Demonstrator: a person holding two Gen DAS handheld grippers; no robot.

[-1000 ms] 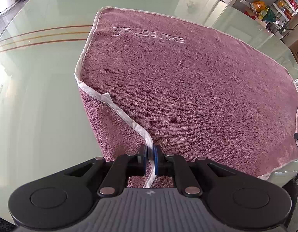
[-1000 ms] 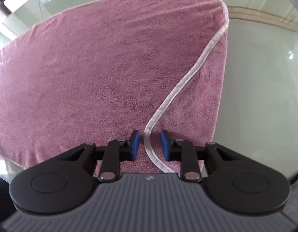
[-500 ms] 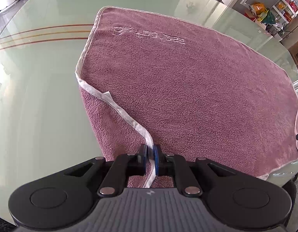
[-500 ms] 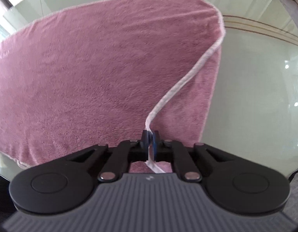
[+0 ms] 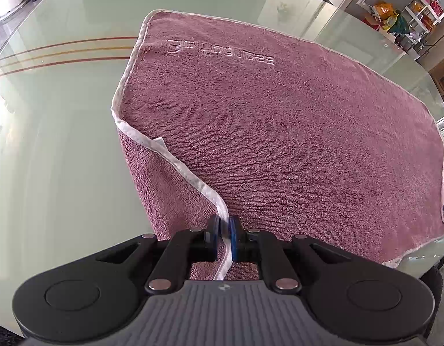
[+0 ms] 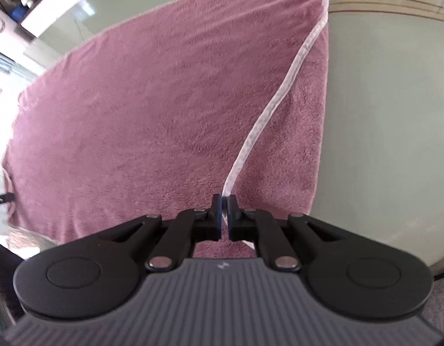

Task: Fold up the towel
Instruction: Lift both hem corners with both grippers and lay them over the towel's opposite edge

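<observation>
- Between the blue pads of the right claw (image 6: 225, 212), the white hem (image 6: 282, 92) of the towel (image 6: 152, 109) is now pinched. A second ago those jaws stood apart on either side of the hem; half a second ago they had clamped, and now the hem runs taut and raised from the claw up to the far right corner.
- The left claw (image 5: 225, 232) stays clenched on the hem (image 5: 176, 161) at its own near corner, with no visible shift over the last second.
- This likely means both near corners are held, and the right side has begun to lift. Blur in the right view fits that motion.
- From the left claw outward, the hem rises over a turned-back flap, then the towel (image 5: 279, 132) spreads flat across the table (image 5: 54, 132), with stitched lettering (image 5: 219, 50) near the far edge.
- From the right claw outward, the cloth lies ahead and to the left, with bare glass to the right.
- Judging by the layout, carrying both corners to the far edge would give a half fold.
</observation>
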